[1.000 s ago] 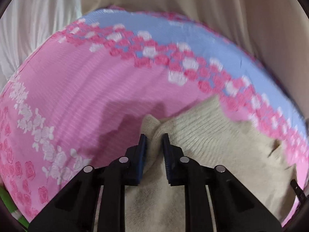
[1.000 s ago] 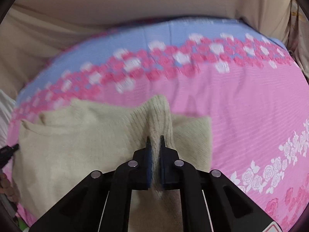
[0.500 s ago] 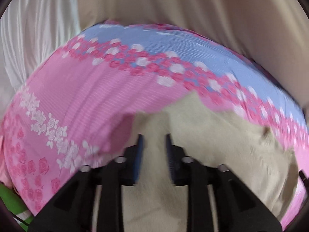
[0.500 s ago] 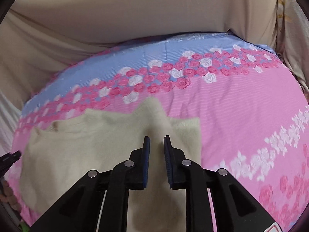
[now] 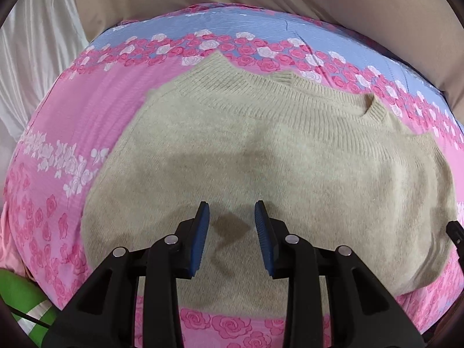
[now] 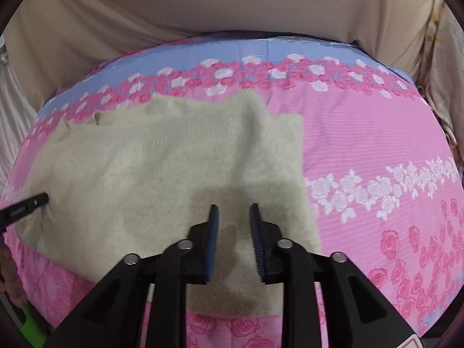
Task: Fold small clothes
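Note:
A beige knit sweater (image 5: 275,156) lies folded flat on a pink and blue rose-print sheet (image 5: 95,110); it also shows in the right wrist view (image 6: 162,171). Its ribbed edge lies along the far side. My left gripper (image 5: 232,211) is open and empty, raised above the sweater's near part. My right gripper (image 6: 232,211) is open and empty, above the sweater's near right part. Each gripper's tip shows at the edge of the other's view.
Beige cloth (image 6: 232,5) hangs behind the sheet's far edge. White fabric (image 5: 37,46) lies at the far left. A green object (image 5: 17,298) sits at the near left, below the sheet's edge. Bare pink sheet (image 6: 377,156) lies right of the sweater.
Both grippers have opened and let go of the sweater's fold. Both have drawn back and up, so more of the sweater shows lying flat.

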